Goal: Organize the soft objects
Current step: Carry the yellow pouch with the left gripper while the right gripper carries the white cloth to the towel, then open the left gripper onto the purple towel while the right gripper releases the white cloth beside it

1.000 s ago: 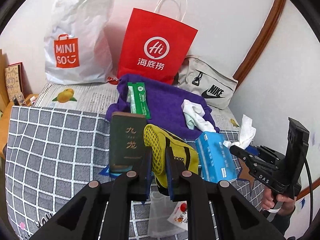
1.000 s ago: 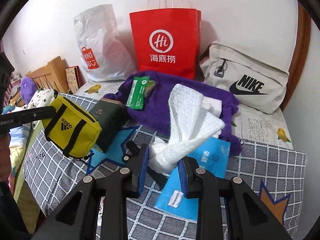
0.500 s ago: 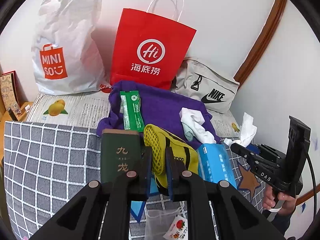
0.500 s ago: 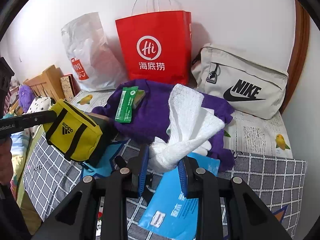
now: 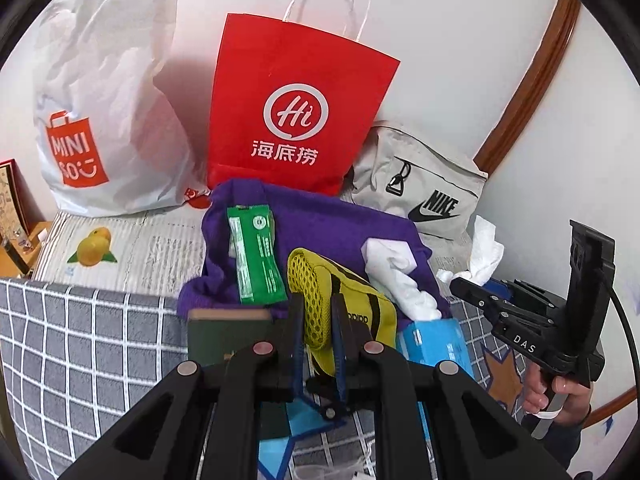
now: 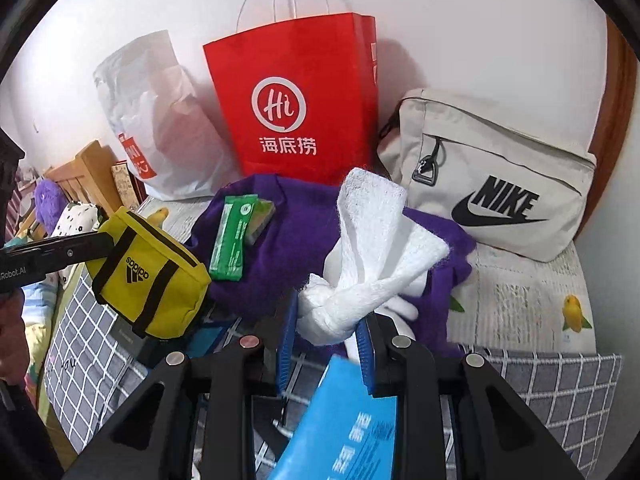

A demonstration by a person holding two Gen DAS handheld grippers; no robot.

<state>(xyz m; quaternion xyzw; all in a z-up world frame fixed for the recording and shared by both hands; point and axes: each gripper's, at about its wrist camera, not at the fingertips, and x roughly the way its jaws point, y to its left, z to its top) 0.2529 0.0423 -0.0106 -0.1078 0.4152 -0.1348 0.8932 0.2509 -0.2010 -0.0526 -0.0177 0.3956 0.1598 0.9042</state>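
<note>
the left gripper (image 5: 318, 332) is clamped nearly closed on the mesh end of a yellow adidas pouch (image 5: 344, 316), which is lifted clear of the grey checked blanket (image 5: 80, 352) and hangs at 9 o'clock in the right wrist view, just above a dark green box (image 5: 224, 336). the right gripper (image 6: 326, 340) is pinched tight on the knotted base of a white cloth (image 6: 372, 252), whose loose end fans upward toward 12 o'clock; in the left wrist view the same tool sits at 3 o'clock with the cloth poking out of its tip. below the right gripper, at 6 o'clock, lies a blue tissue pack (image 6: 344, 424) with white tissue spilling from its top. behind both held items a purple towel (image 6: 292, 236) is spread on the bed, a green packet (image 6: 234, 240) resting on its 10 o'clock side. against the wall at 12 o'clock stands a red paper bag (image 6: 300, 96), flanked by a white miniso bag (image 5: 104, 100) at 10 o'clock and a beige nike bag (image 6: 496, 172) at 2 o'clock. a hand (image 5: 556, 394) grips the right tool's handle at 4 o'clock in the left wrist view.
</note>
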